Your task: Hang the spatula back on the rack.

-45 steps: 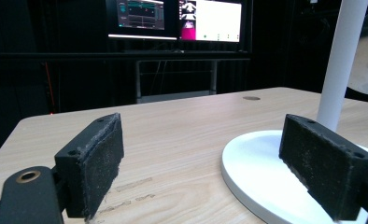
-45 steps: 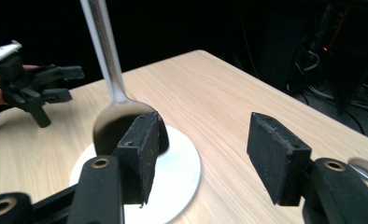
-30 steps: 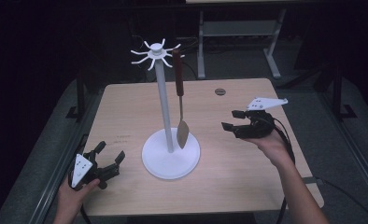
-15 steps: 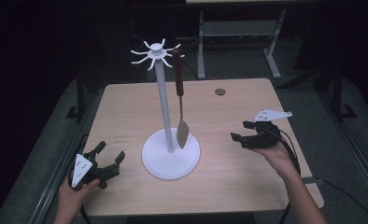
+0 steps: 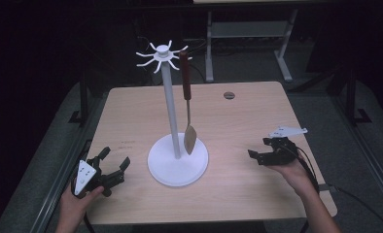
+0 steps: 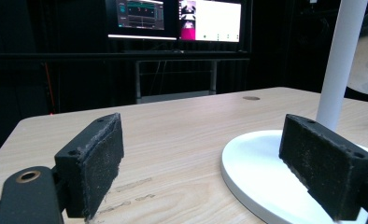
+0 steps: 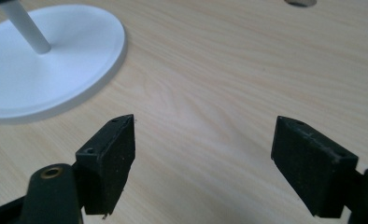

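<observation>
A white stand (image 5: 169, 107) with a ring of hooks at its top rises from a round base (image 5: 178, 165) at the table's middle. A spatula (image 5: 185, 92) with a dark red handle hangs from one hook, its blade just above the base. My left gripper (image 5: 115, 156) rests near the front left corner, open and empty, pointing at the base (image 6: 257, 158). My right gripper (image 5: 258, 147) is low over the table right of the stand. Its jaws have just been opening and stand wide with only bare wood between them (image 7: 203, 158).
A round cable grommet (image 5: 229, 95) sits in the wooden table (image 5: 257, 194) near its far edge. Behind the table stands a metal frame (image 5: 248, 34). Lit monitors (image 6: 177, 18) glow in the dark background of the left gripper view.
My right gripper has sunk toward the tabletop and drawn back toward the near right side, its jaws spreading. The left gripper, stand and spatula have not moved.
</observation>
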{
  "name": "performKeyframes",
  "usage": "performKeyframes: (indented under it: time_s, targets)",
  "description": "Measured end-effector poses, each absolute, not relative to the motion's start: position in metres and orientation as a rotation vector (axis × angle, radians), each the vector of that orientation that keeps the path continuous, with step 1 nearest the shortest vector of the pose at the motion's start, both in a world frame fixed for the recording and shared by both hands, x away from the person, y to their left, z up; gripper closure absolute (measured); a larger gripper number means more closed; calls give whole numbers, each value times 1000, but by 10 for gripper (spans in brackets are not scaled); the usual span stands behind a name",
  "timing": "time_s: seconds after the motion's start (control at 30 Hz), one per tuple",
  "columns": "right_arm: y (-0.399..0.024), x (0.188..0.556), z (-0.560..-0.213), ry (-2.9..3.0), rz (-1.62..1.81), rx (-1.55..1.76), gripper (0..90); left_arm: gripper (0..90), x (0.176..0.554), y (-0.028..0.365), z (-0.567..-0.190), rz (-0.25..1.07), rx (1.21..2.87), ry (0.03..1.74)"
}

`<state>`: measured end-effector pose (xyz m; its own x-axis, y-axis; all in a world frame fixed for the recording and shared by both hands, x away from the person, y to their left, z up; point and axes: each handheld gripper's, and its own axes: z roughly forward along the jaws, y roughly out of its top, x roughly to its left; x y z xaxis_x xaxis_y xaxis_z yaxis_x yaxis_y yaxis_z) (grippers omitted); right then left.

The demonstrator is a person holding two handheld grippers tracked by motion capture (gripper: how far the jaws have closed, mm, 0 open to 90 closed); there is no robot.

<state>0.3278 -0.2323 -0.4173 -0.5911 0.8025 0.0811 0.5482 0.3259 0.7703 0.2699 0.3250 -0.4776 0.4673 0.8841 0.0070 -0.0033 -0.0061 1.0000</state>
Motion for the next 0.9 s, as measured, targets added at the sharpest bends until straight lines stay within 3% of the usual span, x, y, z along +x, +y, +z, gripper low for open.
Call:
performKeyframes:
  time_s: [0.9]
  targets:
    - [-266, 312, -456, 2271, 1039, 1344, 199, 134, 270, 325, -478, 849, 1402, 838]
